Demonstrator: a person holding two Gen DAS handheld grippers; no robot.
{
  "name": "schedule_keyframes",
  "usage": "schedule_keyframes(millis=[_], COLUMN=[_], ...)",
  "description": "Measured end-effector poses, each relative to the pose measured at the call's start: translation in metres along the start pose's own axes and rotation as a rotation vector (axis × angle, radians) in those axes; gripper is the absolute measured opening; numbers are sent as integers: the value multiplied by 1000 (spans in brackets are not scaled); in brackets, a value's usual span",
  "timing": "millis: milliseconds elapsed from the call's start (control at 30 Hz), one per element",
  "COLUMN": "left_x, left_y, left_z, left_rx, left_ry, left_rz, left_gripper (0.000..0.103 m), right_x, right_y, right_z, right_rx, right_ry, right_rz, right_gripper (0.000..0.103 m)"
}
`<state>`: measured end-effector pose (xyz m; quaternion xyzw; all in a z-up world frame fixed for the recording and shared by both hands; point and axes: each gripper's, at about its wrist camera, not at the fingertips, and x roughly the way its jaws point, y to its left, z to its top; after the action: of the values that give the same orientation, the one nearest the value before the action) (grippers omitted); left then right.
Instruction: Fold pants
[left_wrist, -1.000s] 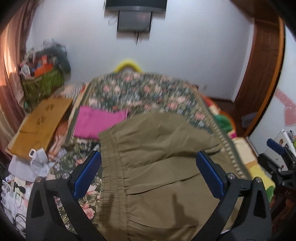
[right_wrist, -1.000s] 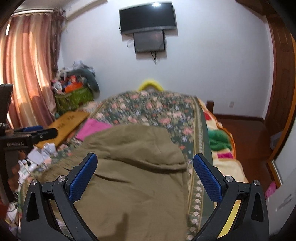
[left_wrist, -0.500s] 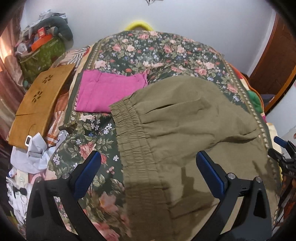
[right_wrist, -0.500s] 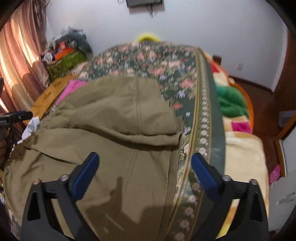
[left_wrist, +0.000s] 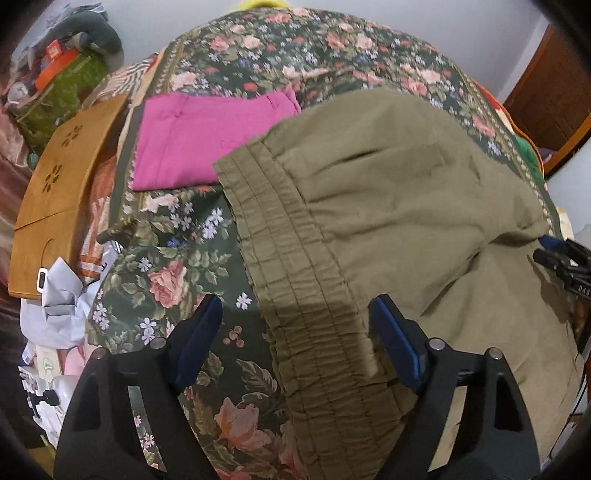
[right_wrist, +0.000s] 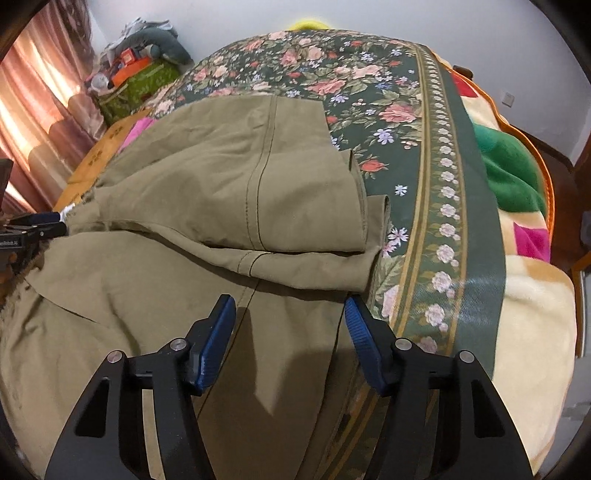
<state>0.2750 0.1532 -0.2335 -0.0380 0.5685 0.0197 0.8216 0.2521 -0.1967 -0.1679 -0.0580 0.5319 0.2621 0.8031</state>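
Note:
Olive pants (left_wrist: 406, 192) lie spread on a floral bedspread (left_wrist: 177, 266), one leg folded back over the other (right_wrist: 229, 177). My left gripper (left_wrist: 295, 332) points down over the elastic waistband (left_wrist: 295, 295). Its jaws are closing with the waistband between them, and the pads do not press it. My right gripper (right_wrist: 290, 332) hovers over the leg fabric near its right edge. Its jaws are closing too, with cloth below them and nothing pinched. Each gripper shows at the edge of the other's view: the right gripper (left_wrist: 561, 254), the left gripper (right_wrist: 33, 229).
A folded magenta cloth (left_wrist: 207, 140) lies beyond the waistband. A wooden board (left_wrist: 62, 192), a green bag of clutter (left_wrist: 62, 85) and white bags (left_wrist: 62, 306) crowd the bed's left side. A colourful blanket (right_wrist: 517, 206) hangs off the right side. Curtains (right_wrist: 37, 110) are at far left.
Both grippers have dropped toward the pants and tipped downward, so the wall and screen have left view. Both pairs of jaws stand narrower than before, the right more so.

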Motion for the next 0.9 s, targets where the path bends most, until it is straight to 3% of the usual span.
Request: schedule_keyframes(millis=[67,167,267,300,367,400,500,567,700,900], left_x=[4,6,5,6,6,6,4,-2,-27,-23], left_y=[-1,-3,-4,-3,0,2,3,1,-20,-21], left_z=[-2,-5,-8,-9,-12,-13,-15,-18,-26,-26], left_rx=[-1,2,0,-5,-19,-33,-47,-34,70,84], left_ry=[10,21,15,16,16,13,4,-19,-162,-166], left_rz=[-13,-82,-106,-116,-138,-152,-159,-131,25,82], left_gripper=[83,68,62,60,58,56,53,51,50,50], right_x=[8,15,15,15,15,15,11,5,-15,-46], right_y=[3,6,6,5,3,2,0,0,3,11], right_z=[2,2,1,1,3,3,4,3,-4,-21], right_rx=[-32,-74,-87,-86,-78,-74,-54,-38,-35,-48], right_ry=[22,37,31,31,28,27,18,14,-29,-84], right_rz=[-11,-28,-39,-47,-45,-55,-48,-23,27,51], right_gripper=[58,57,41,28,19,9,5,3,3,3])
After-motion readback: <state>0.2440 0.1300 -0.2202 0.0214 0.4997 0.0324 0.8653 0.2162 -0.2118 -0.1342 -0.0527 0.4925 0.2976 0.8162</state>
